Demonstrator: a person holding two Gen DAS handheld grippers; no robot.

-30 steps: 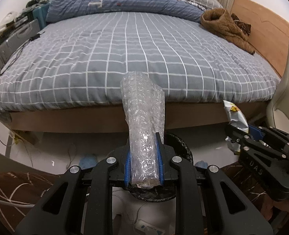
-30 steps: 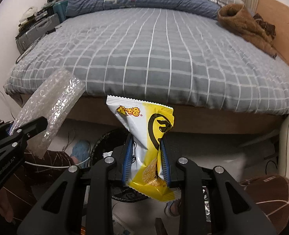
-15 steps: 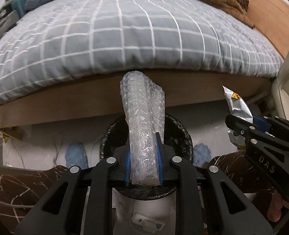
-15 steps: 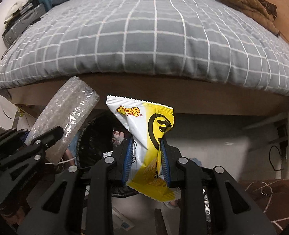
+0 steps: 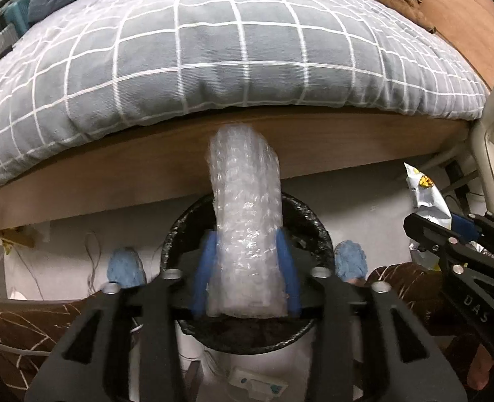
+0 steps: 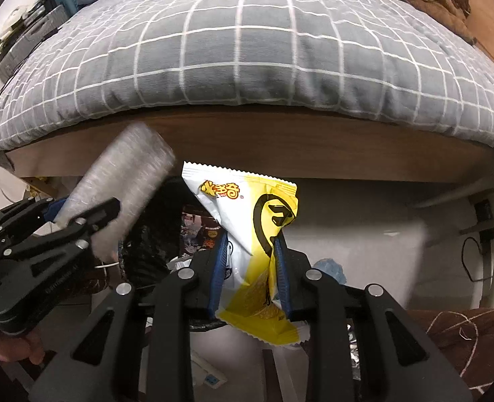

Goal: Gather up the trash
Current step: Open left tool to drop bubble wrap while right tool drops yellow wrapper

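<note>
bed (image 5: 240, 67): grey checked cover, wooden frame | floor (image 6: 364, 244): white | wooden panel (image 5: 464, 10): far right

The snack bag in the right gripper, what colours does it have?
White and yellow snack bag with black print; right wrist view shows it best.

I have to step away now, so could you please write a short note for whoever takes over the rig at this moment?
Left tool: shut on the roll of clear bubble wrap, which stands directly over the round black-lined trash bin at the foot of the bed.
Right tool: shut on the yellow-and-white snack wrapper, held just right of the bin, whose mouth shows litter inside.
Done: both pieces are picked up and brought to the bin.
Left: open the left tool to drop the roll in, then shift the wrapper over the opening and release it.
</note>
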